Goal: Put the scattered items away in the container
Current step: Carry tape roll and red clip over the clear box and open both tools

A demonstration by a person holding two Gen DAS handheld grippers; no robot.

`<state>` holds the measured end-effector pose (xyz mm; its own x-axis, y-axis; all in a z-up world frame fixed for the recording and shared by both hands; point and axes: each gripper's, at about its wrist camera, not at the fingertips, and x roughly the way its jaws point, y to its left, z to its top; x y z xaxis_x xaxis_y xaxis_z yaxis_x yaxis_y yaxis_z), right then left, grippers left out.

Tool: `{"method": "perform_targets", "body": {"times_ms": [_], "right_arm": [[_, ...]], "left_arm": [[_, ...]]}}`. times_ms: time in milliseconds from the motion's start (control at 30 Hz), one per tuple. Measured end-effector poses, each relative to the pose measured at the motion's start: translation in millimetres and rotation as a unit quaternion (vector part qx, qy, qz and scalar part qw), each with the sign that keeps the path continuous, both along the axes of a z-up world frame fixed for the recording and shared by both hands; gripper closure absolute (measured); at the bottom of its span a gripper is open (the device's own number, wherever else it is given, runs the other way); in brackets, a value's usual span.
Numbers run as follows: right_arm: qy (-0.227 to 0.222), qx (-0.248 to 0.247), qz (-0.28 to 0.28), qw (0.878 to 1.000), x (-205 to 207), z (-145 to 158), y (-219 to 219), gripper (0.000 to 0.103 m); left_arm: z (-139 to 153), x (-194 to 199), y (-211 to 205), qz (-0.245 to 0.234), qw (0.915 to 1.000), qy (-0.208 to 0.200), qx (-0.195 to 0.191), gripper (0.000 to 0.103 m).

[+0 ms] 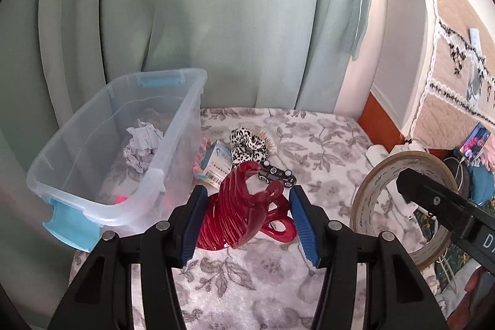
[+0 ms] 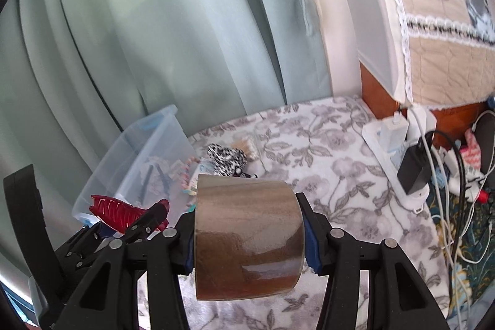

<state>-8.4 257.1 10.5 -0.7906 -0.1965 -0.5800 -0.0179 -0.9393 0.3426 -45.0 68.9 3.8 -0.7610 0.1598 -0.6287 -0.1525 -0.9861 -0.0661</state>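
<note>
My left gripper [image 1: 247, 215] is shut on a red hair claw clip [image 1: 241, 206], its blue pads pressing both sides, and holds it above the floral blanket. Just left of it stands the clear plastic bin [image 1: 77, 163] with blue latches, with crumpled paper [image 1: 140, 147] inside. My right gripper [image 2: 250, 234] is shut on a brown packing tape roll [image 2: 247, 221], gripped across its width. In the right wrist view the left gripper [image 2: 123, 226] shows at lower left with the claw clip [image 2: 123, 211]. The tape roll [image 1: 371, 190] also shows at the right in the left wrist view.
On the blanket beside the bin lie a leopard-print scrunchie [image 1: 247, 144], a toy car [image 1: 277, 175], a small barcoded box [image 1: 216, 166] and a pastel braided piece [image 1: 198, 163]. A green curtain hangs behind. At the right, a power strip [image 2: 399, 150] with chargers and tangled cables.
</note>
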Motion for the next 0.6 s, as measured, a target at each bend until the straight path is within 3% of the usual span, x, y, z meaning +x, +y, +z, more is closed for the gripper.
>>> {"method": "perform_targets", "body": {"times_ms": [333,600], "right_arm": [[0.048,0.005,0.04,0.998,6,53,-37,0.048],[0.067,0.034,0.079,0.994,1,75,-79,0.048]], "left_arm": [[55,18,-41,0.02,0.9975,0.057,0.038,0.047],[74,19,-83,0.055,0.9933,0.081,0.062,0.047]]}}
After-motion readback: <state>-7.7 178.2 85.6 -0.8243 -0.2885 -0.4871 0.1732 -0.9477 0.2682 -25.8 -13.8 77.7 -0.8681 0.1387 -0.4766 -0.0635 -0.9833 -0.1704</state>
